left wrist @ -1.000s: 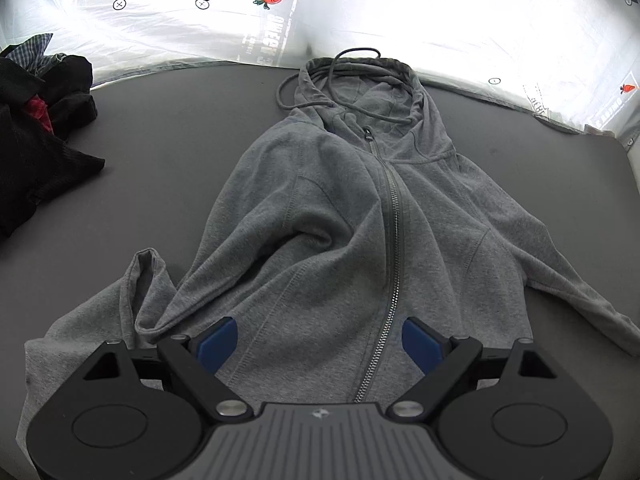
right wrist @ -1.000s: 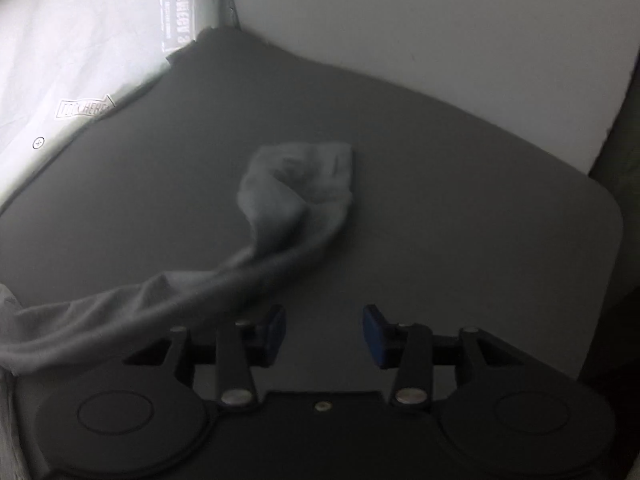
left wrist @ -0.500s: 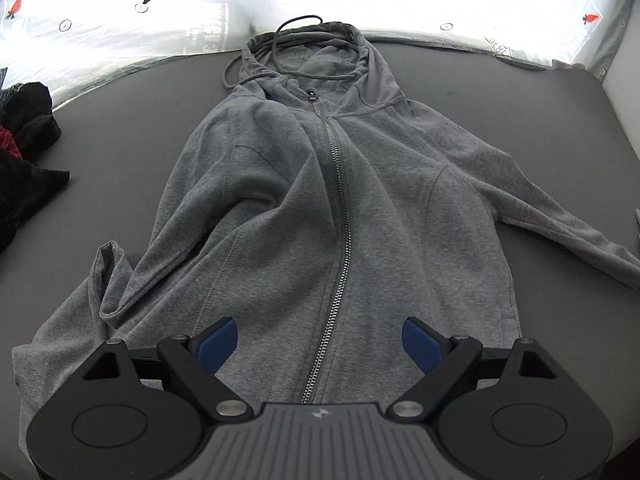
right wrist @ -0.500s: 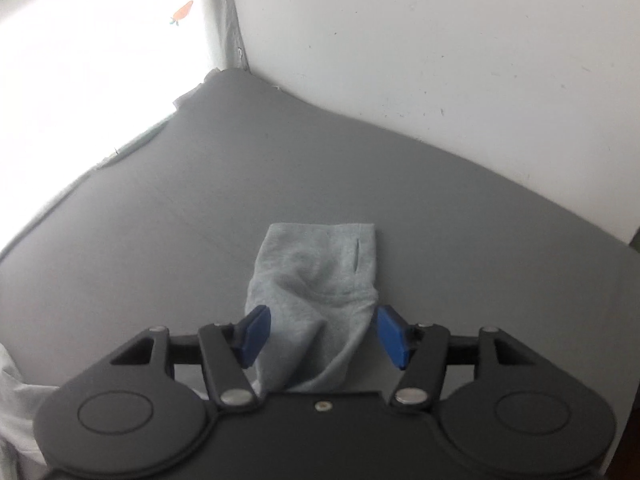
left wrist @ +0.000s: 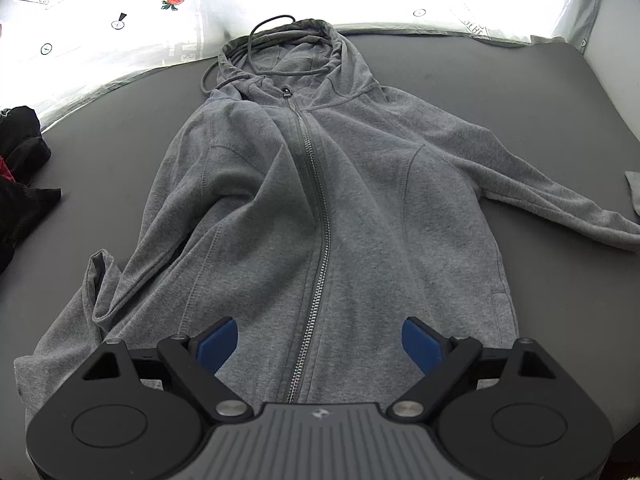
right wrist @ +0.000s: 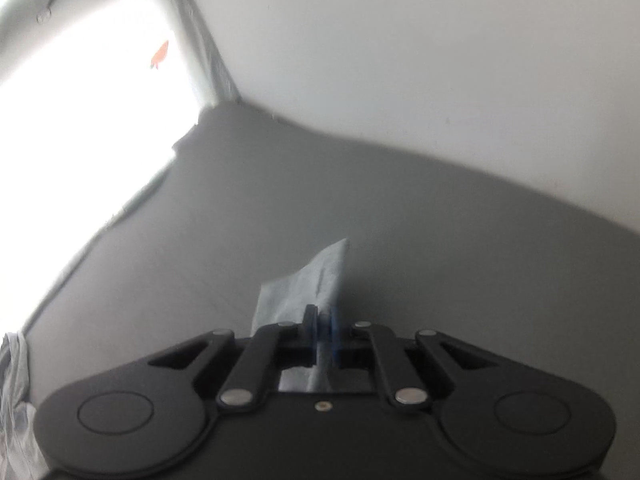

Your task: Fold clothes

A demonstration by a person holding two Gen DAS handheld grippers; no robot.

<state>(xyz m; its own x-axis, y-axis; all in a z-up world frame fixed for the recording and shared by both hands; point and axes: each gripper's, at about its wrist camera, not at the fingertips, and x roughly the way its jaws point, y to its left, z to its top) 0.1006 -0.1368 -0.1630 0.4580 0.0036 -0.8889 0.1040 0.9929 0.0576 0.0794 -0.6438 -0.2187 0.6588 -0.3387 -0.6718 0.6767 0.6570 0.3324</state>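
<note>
A grey zip hoodie (left wrist: 320, 184) lies face up on the dark grey surface (left wrist: 120, 152), hood at the far end, zipper running down the middle. My left gripper (left wrist: 320, 340) hovers over the hem, open, blue pads either side of the zipper with nothing pinched. One sleeve stretches out to the right (left wrist: 560, 204); the other is bunched at the lower left (left wrist: 96, 280). In the right wrist view my right gripper (right wrist: 320, 320) is shut on the sleeve cuff (right wrist: 316, 280), which sticks up between the blue pads. This view is blurred.
A heap of black and red clothes (left wrist: 20, 176) sits at the left edge. A white sheet with carrot prints (left wrist: 120, 20) borders the far side. A white wall (right wrist: 440, 60) stands beyond the right end of the surface.
The right gripper moved up to the sleeve cuff, opened around it, then shut on it. The left gripper shifted over the hem and rolled, so the hoodie now sits centred.
</note>
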